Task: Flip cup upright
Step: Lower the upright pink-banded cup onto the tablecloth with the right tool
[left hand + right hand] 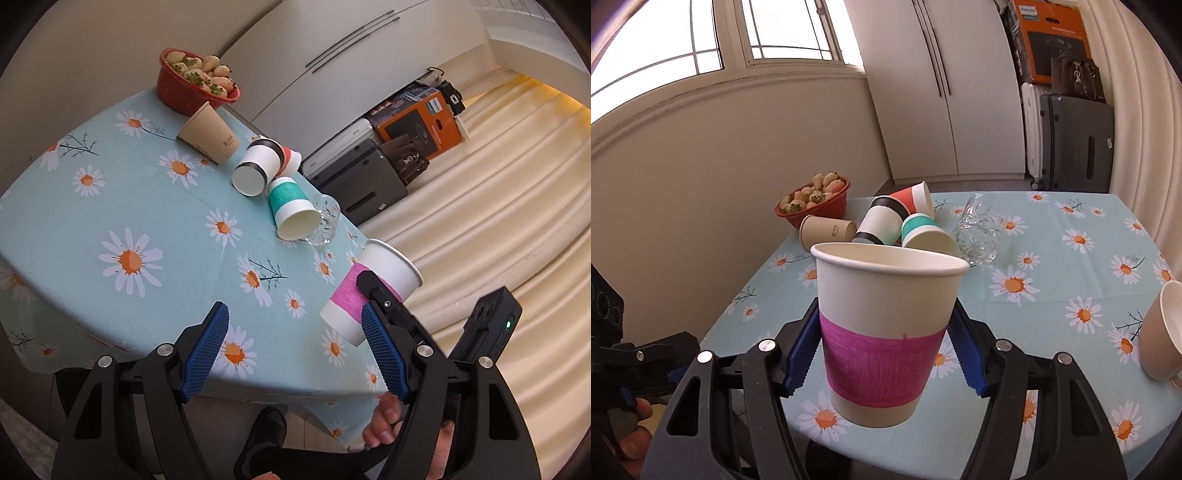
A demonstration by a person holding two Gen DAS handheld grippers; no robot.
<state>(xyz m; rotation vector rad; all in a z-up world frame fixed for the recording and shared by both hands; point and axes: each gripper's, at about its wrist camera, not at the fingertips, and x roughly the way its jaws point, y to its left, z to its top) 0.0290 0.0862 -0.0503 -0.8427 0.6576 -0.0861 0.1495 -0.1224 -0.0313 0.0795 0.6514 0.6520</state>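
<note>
A white paper cup with a magenta band (882, 332) stands mouth up between the blue pads of my right gripper (882, 350), which is shut on it just above the near table edge. In the left wrist view the same cup (369, 291) shows at the right, held by the right gripper's black finger (384, 299). My left gripper (295, 354) is open and empty over the near table edge, left of the cup.
The table has a daisy cloth (1052, 258). At its far side lie several tipped cups: a tan one (827, 230), a black-banded one (881, 221), a teal one (929, 236), a red one (914, 197), and a glass mug (977, 232). A red bowl of strawberries (816, 203) stands behind. A tan mug (1163, 332) is right.
</note>
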